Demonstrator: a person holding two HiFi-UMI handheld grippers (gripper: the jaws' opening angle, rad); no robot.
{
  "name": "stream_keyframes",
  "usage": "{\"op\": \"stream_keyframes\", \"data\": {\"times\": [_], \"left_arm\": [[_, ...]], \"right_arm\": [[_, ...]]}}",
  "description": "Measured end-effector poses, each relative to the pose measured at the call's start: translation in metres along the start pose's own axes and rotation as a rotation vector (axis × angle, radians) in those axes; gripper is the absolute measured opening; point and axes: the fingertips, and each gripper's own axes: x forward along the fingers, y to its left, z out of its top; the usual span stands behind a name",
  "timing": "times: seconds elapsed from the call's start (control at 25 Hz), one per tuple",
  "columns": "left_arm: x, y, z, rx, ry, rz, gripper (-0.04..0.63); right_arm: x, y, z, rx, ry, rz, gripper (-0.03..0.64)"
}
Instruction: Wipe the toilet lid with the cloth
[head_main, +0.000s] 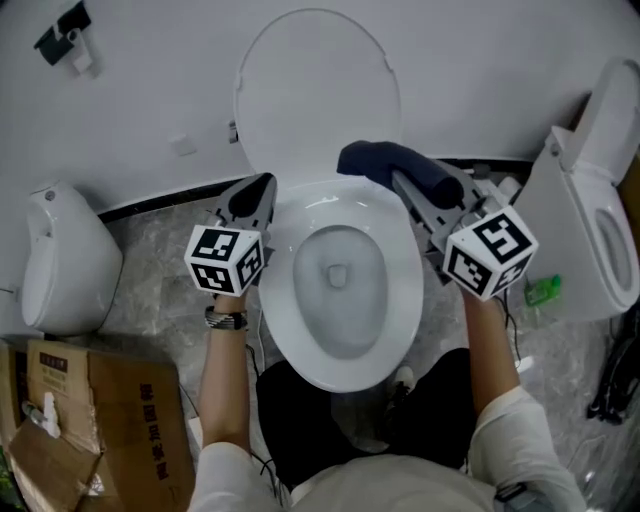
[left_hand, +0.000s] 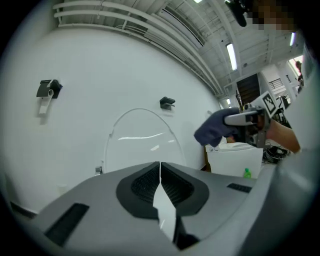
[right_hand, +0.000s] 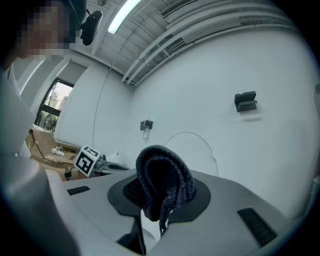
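The left tongs are closed, with nothing between them. In the head view they are at centre left, beside the left rim of the bowl. The right tongs are closed on the dark blue cloth, which is bunched up and hangs a little over the pads. In the head view the cloth is at the centre, above the back of the bowl and near the lower right edge of the lid. The lid stands open against the white wall.
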Motion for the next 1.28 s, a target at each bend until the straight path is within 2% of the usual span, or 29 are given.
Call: {"op": "stream_keyframes", "data": {"times": [0.16,0.36,0.56,0.68,0.76,0.84,0.96,1.04,1.16,1.28], "left_arm": [[-0.008,-0.017,-0.006,-0.023,-0.009,-0.025,0.003],[0.008,-0.012,0.002,-0.041,0.007,0.036,0.002],[0.032,-0.007,0.017,0.046,-0.013,-0.009,0.002],[0.036,0.004,0.009,0.078,-0.044,-0.013,0.002],[0.041,0.006,0.002,0.11,-0.036,-0.03,0.002],[0.046,0.012,0.004,0.101,-0.054,-0.049,0.002],[0.052,0.024,0.016,0.028,-0.119,-0.064,0.002],[0.053,0.026,0.015,-0.001,-0.135,-0.079,0.002],[0.056,0.025,0.003,0.019,-0.119,-0.091,0.002],[0.058,0.026,-0.001,0.015,-0.118,-0.099,0.002]], "right_arm": [[0.016,-0.013,0.008,-0.022,-0.03,0.003,0.086],[0.052,-0.048,0.018,-0.055,-0.057,0.021,0.086],[0.098,-0.069,0.056,-0.131,-0.155,0.021,0.085],[0.123,-0.071,0.074,-0.181,-0.241,-0.013,0.086],[0.142,-0.074,0.078,-0.166,-0.269,-0.026,0.085],[0.161,-0.074,0.078,-0.129,-0.287,-0.023,0.086],[0.186,-0.064,0.086,-0.107,-0.329,-0.004,0.086],[0.201,-0.055,0.096,-0.11,-0.356,0.008,0.086],[0.223,-0.053,0.108,-0.165,-0.363,-0.027,0.086],[0.242,-0.061,0.108,-0.156,-0.343,-0.058,0.086]]}}
